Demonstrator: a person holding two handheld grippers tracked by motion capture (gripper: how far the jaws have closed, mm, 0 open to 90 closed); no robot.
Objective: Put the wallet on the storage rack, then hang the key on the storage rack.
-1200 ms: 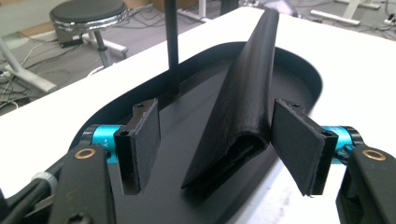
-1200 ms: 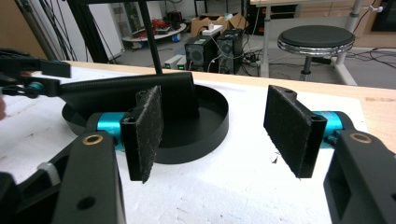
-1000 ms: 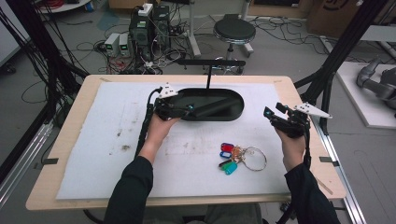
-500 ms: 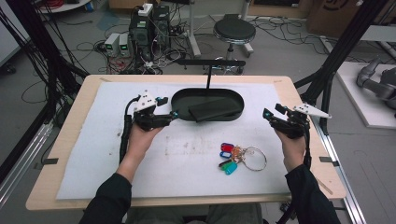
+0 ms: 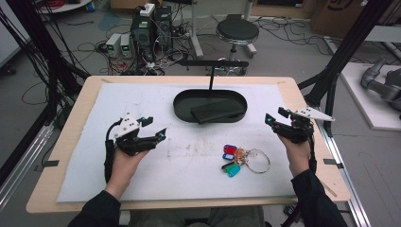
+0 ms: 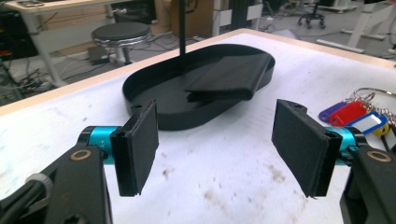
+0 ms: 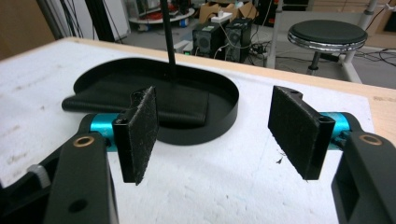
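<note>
A black oval tray (image 5: 182, 98) stands at the back middle of the white mat, and a flat black wallet (image 5: 218, 111) lies in its right half. A key ring with coloured tags (image 5: 239, 158) lies on the mat in front of the tray. My left gripper (image 5: 157, 127) hovers left of the tray, open, its jaws just widened with nothing between them. My right gripper (image 5: 275, 116) is off the tray's right end, also open, empty and just widened. The left gripper view looks past the left gripper (image 6: 215, 144) at the tray (image 6: 187, 119), the wallet (image 6: 229, 77) and the keys (image 6: 359, 112). The right gripper view looks past the right gripper (image 7: 219, 135) at the tray (image 7: 196, 135) and the wallet (image 7: 187, 105).
A thin black post with a crossbar (image 5: 213, 63) rises from the tray's back. The white mat (image 5: 94, 179) covers most of the wooden table (image 5: 71, 123). A stool (image 5: 236, 32) and computer boxes (image 5: 151, 28) stand on the floor beyond.
My left gripper has pulled away from the tray's left end, going left and toward the person. The wallet stays in the tray. The right gripper has kept its place.
</note>
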